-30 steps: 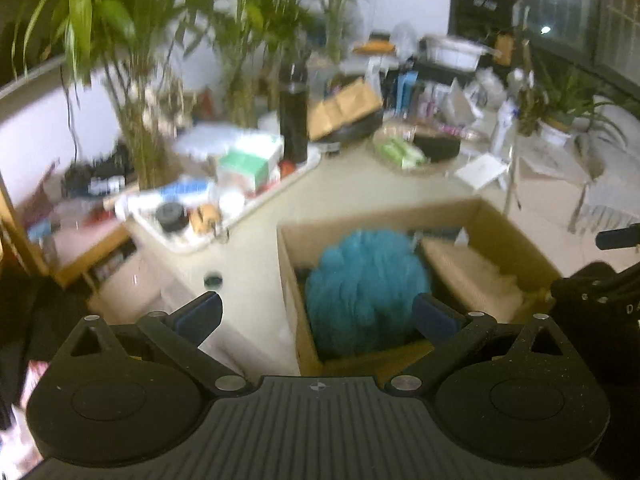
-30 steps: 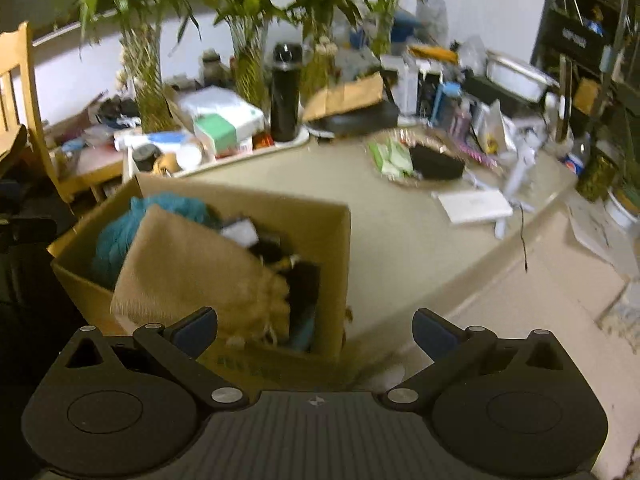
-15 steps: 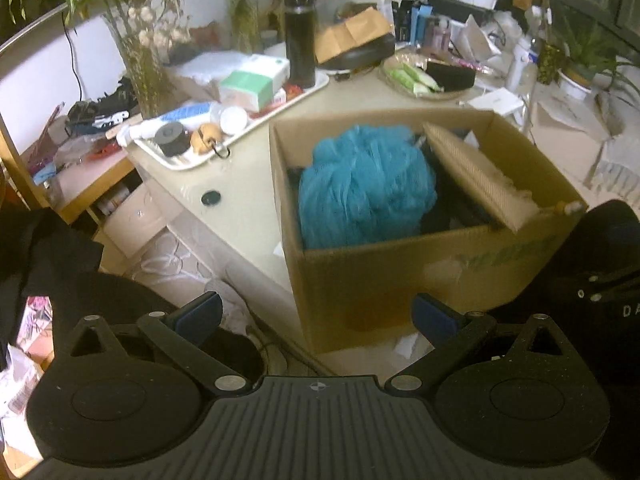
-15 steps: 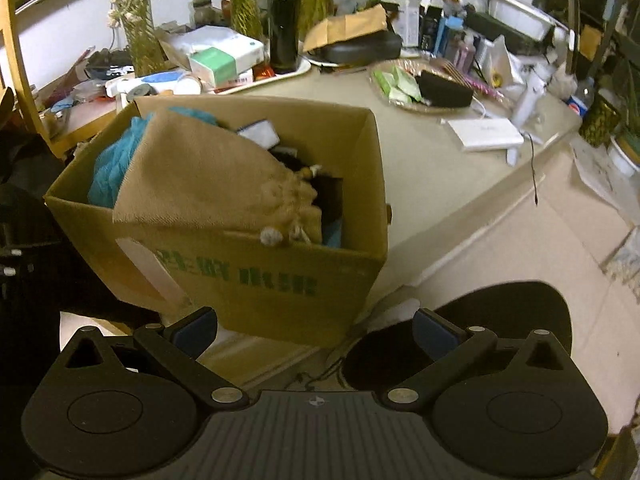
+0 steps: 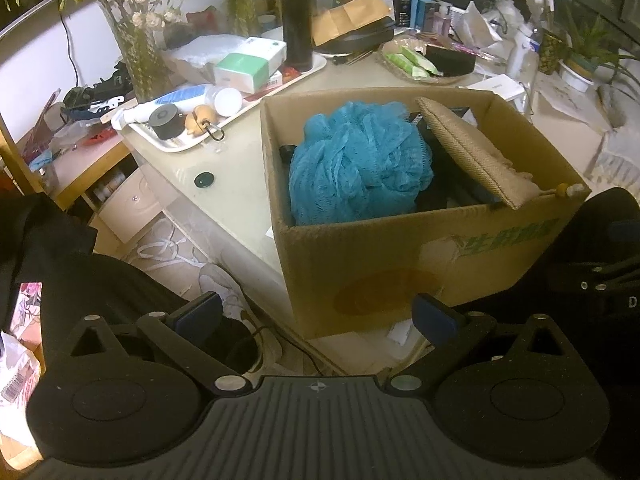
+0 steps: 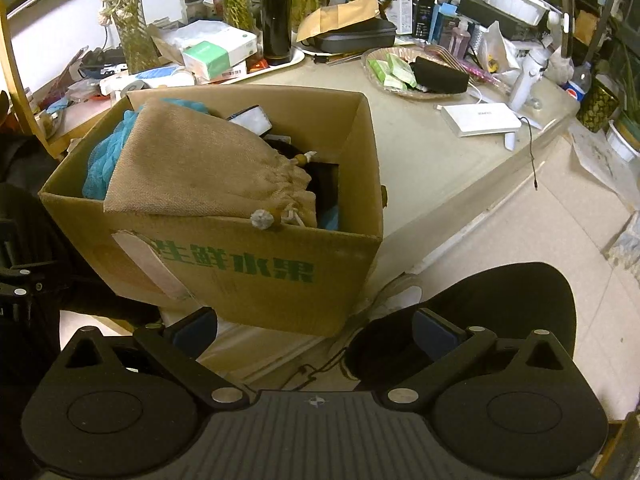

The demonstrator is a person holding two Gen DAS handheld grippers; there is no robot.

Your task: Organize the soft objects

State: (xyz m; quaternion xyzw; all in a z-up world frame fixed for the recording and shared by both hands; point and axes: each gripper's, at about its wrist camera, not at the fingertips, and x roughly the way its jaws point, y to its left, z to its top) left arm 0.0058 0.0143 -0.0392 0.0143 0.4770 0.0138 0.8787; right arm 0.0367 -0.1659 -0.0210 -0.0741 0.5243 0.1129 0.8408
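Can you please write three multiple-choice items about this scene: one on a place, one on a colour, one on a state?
1. Where does the burlap drawstring bag lie?
A. on the white tray
B. in the cardboard box, over its front edge
C. on the floor

2. What colour is the mesh bath sponge?
A. blue
B. pink
C. white

3. How are the two grippers?
A. both shut on the bag
B. left open, right shut
C. both open and empty

Answers:
1 B: the bag rests in the box, its drawstring hanging over the rim.
2 A: the sponge is blue in both views.
3 C: the left gripper and the right gripper have their fingers spread, nothing between.
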